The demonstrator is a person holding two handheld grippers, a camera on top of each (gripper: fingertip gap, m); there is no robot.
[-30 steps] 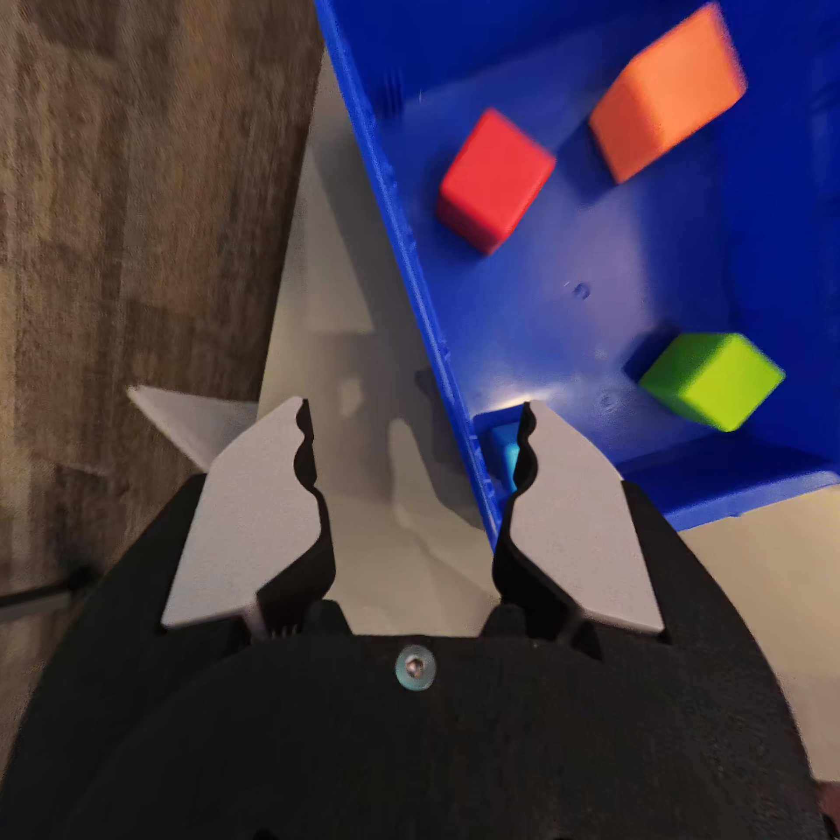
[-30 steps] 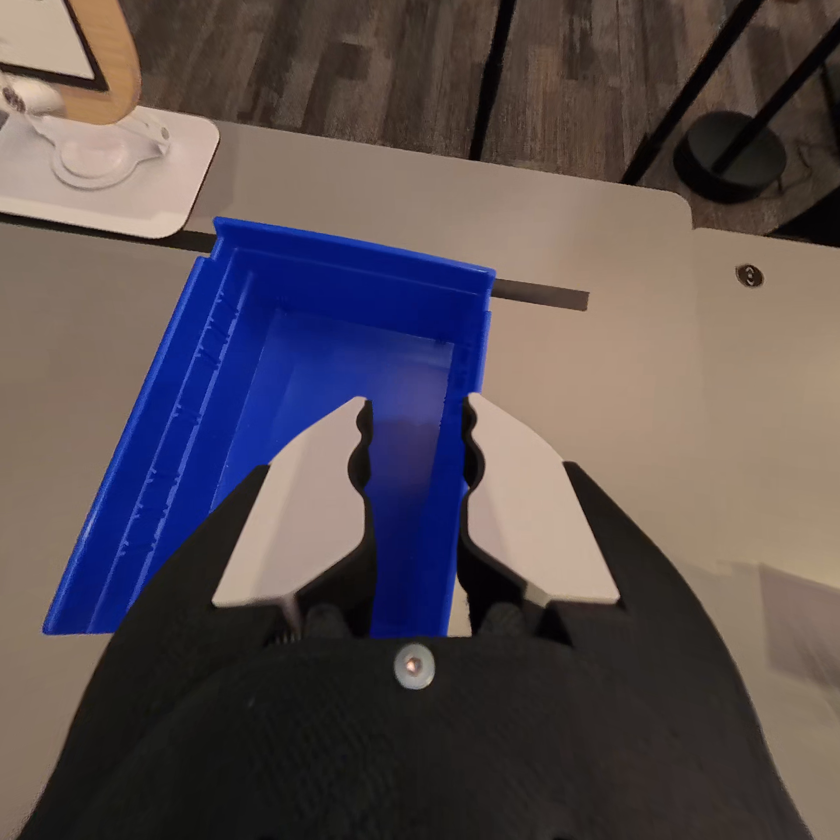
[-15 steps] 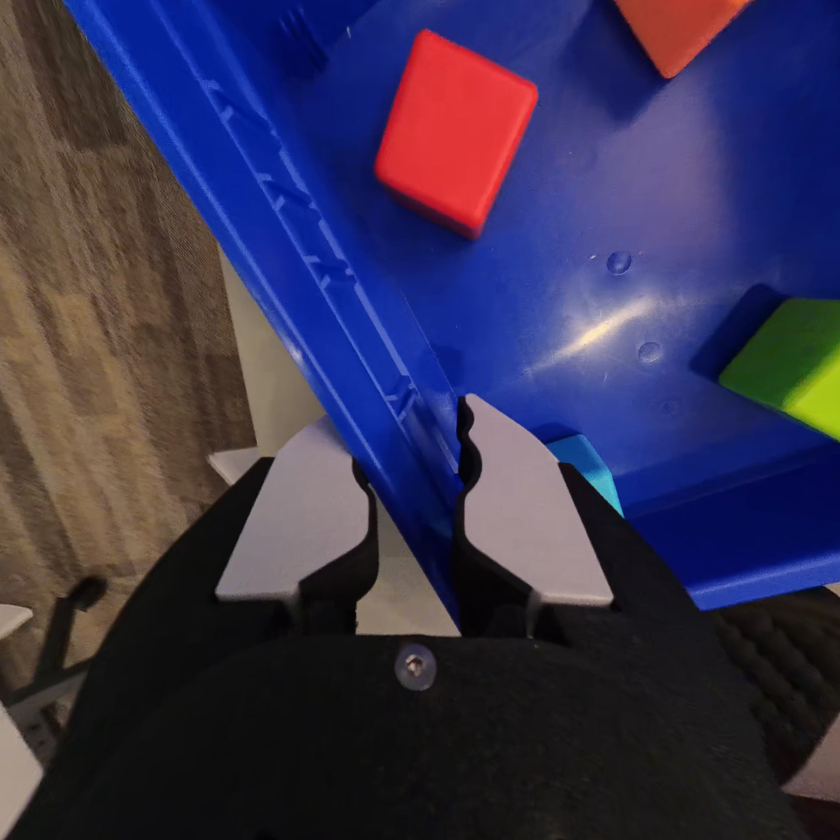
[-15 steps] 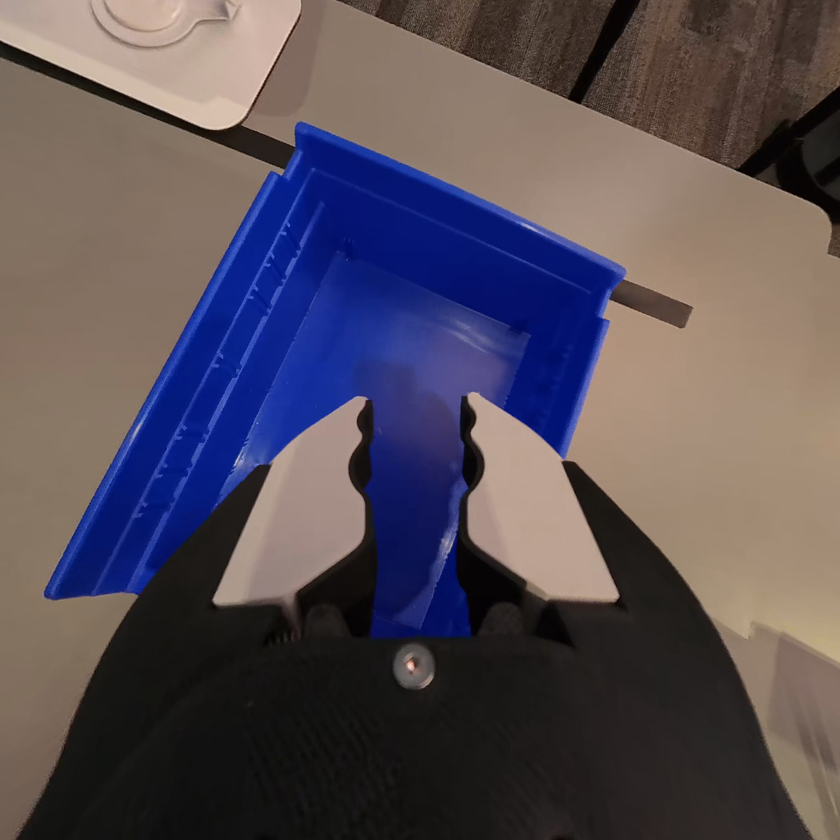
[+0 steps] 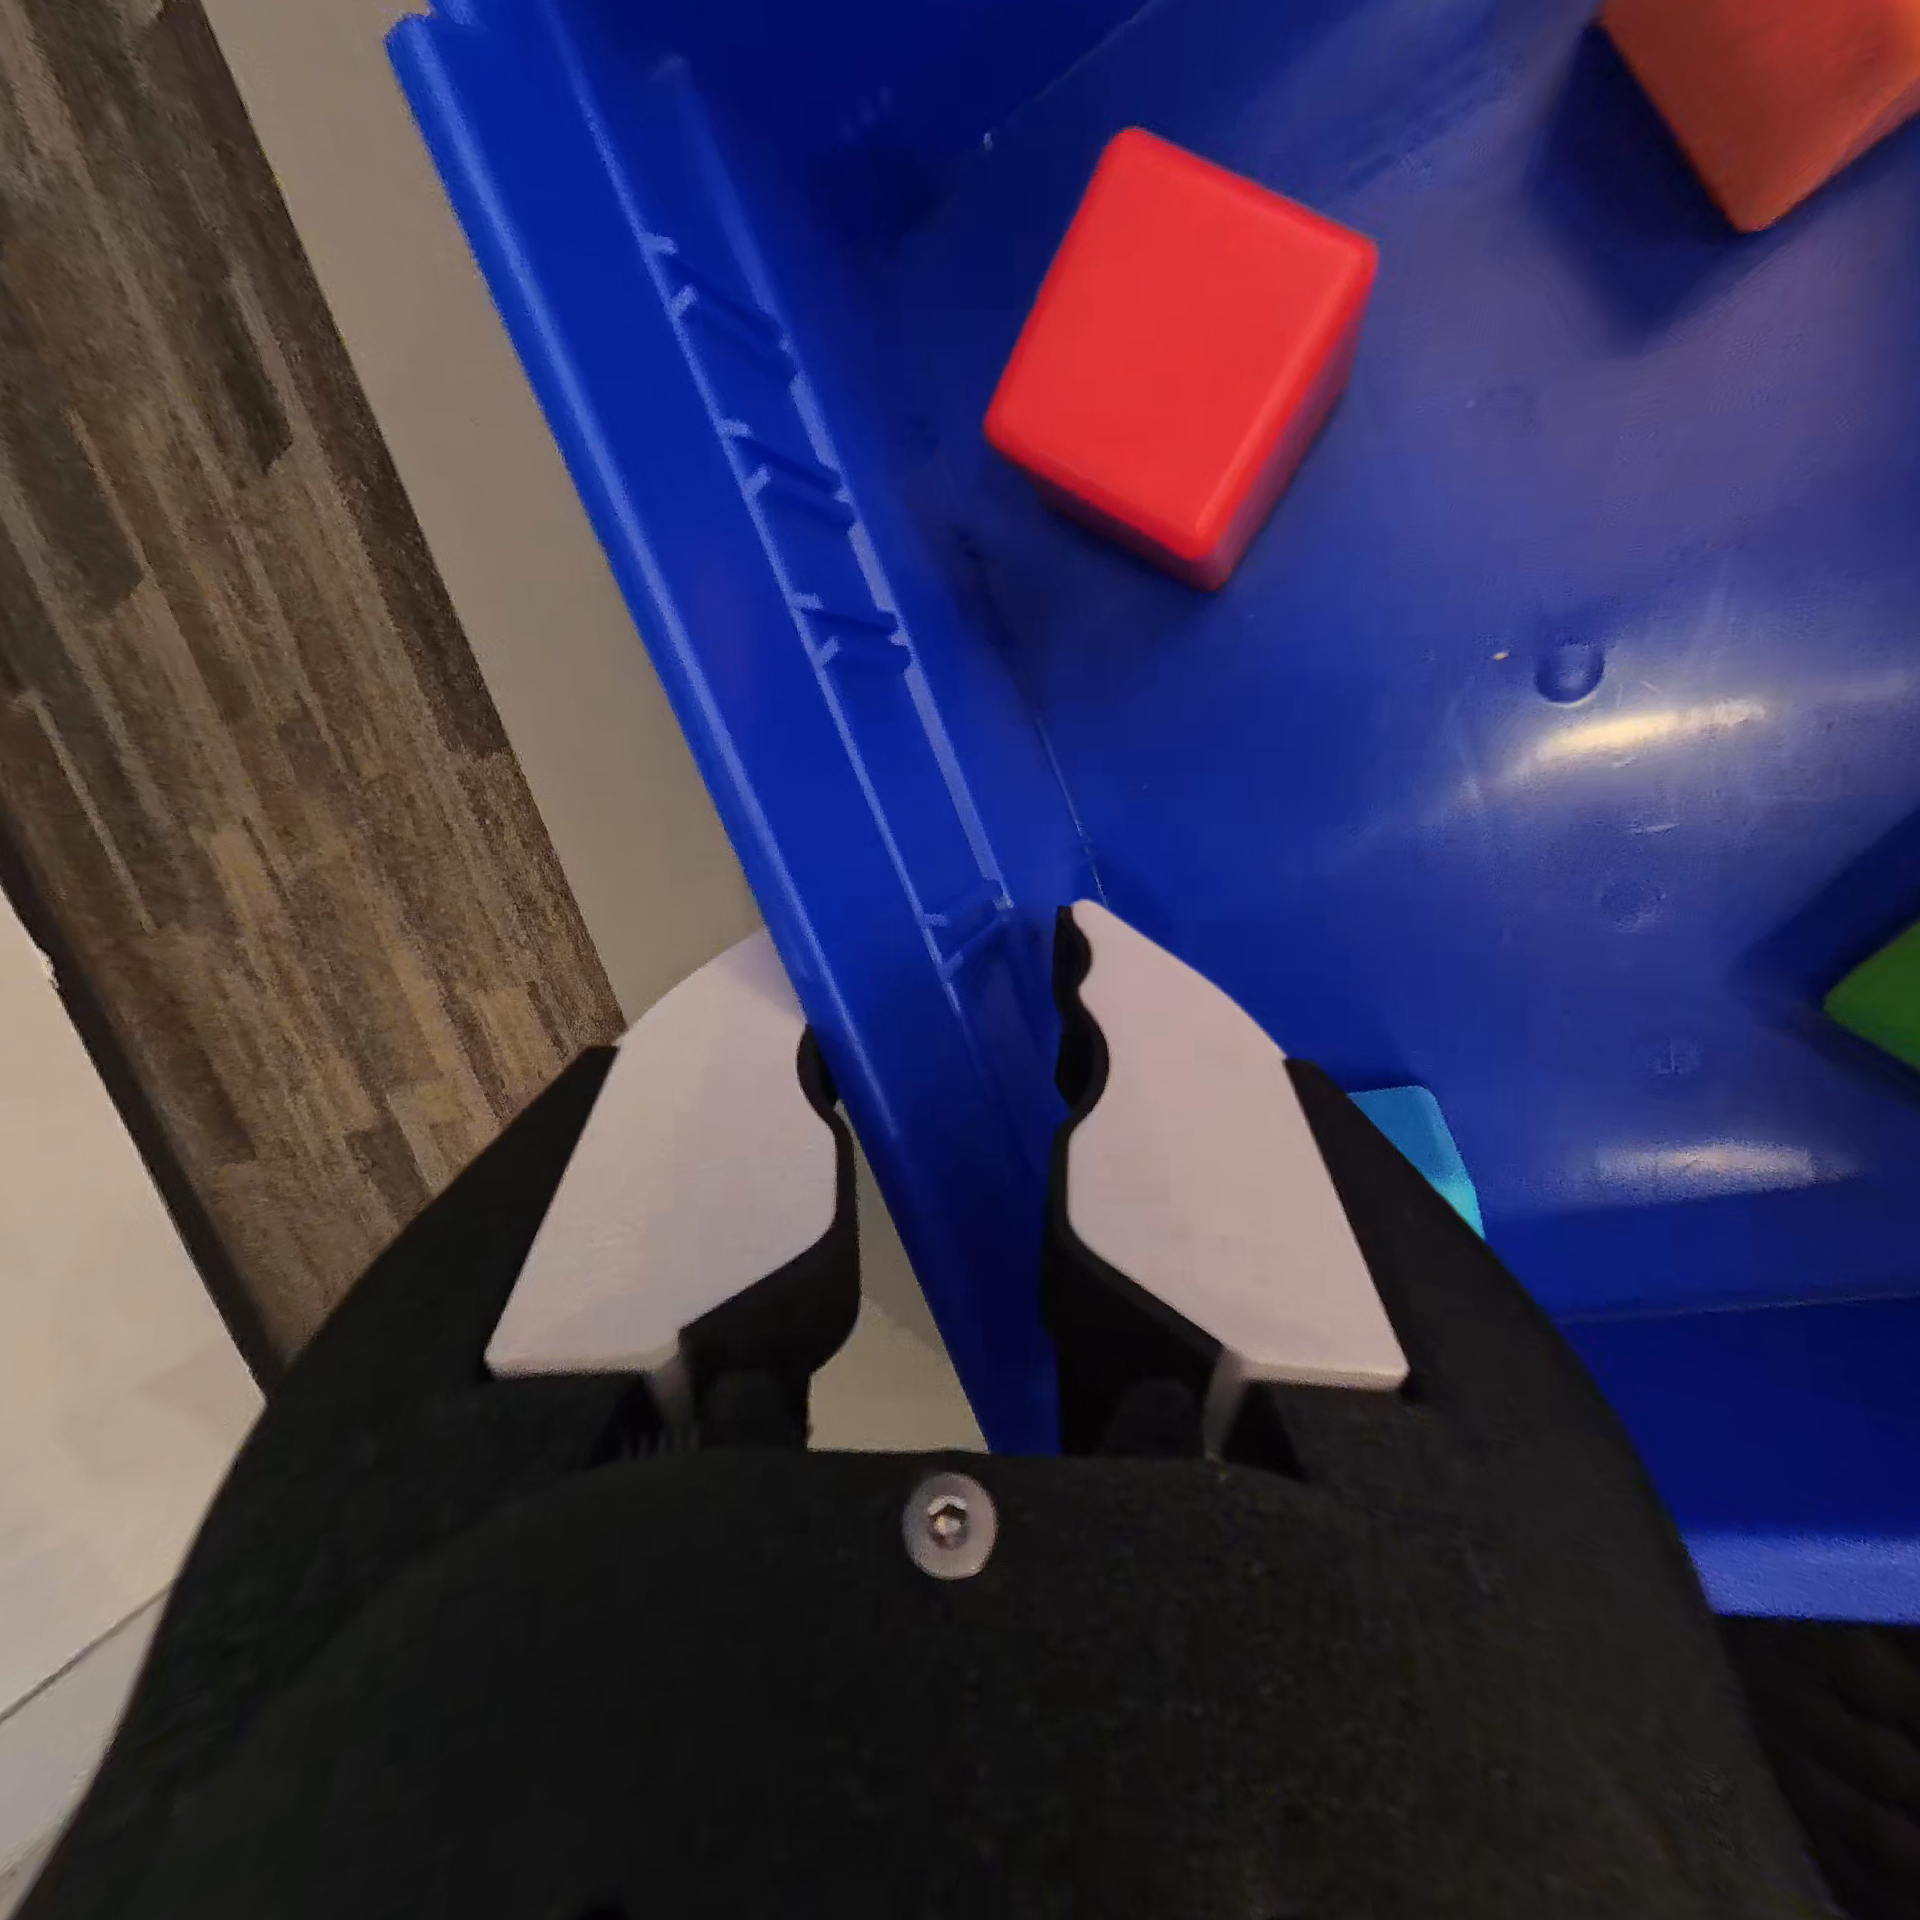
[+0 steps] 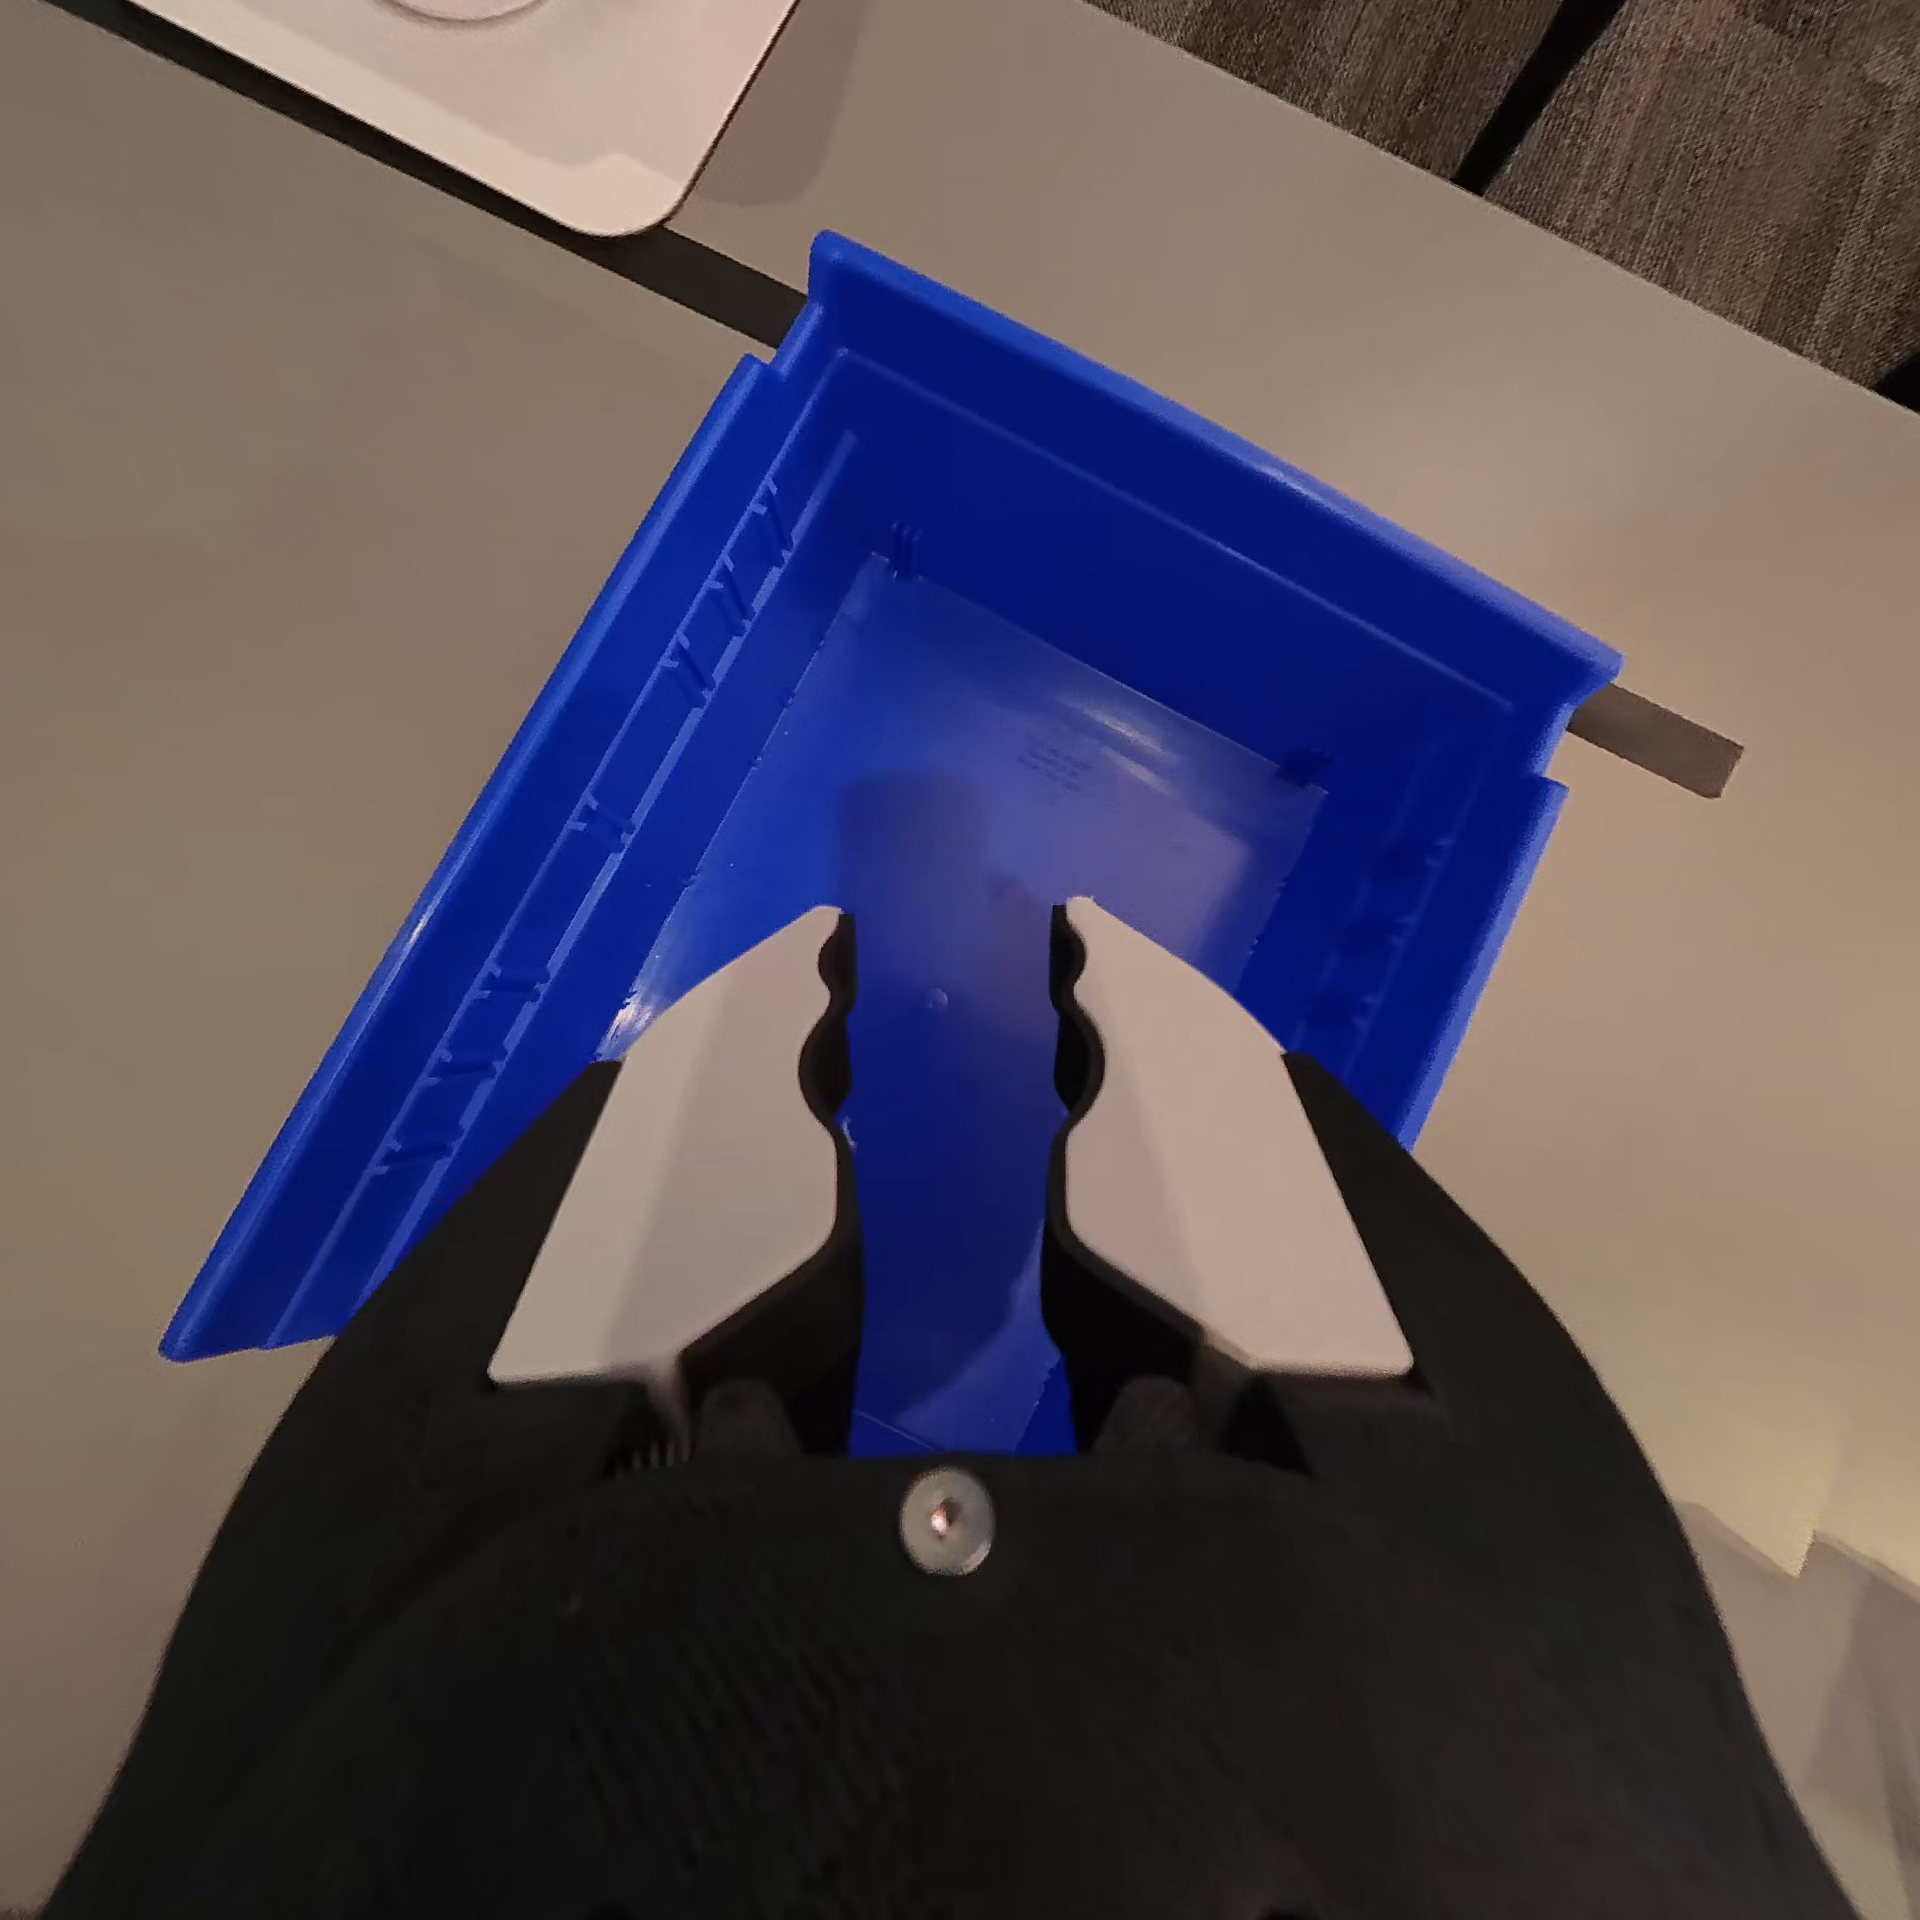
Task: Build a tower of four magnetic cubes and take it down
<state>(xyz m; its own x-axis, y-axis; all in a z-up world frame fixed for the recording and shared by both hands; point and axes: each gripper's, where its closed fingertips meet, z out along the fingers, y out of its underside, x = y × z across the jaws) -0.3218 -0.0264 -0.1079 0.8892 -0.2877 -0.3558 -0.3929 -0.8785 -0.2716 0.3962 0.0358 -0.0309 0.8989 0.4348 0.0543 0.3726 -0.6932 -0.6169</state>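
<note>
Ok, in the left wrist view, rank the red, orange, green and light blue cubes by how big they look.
1. Red plastic cube, the only one fully in frame.
2. Orange cube, cut by the edge.
Green cube and light blue cube show only slivers: unrankable.

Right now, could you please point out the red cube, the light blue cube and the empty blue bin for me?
red cube (image 5: 1174, 343), left wrist view, middle of its top face.
light blue cube (image 5: 1418, 1148), left wrist view, the corner showing past the right finger.
empty blue bin (image 6: 1195, 499), right wrist view, its far wall.
</note>
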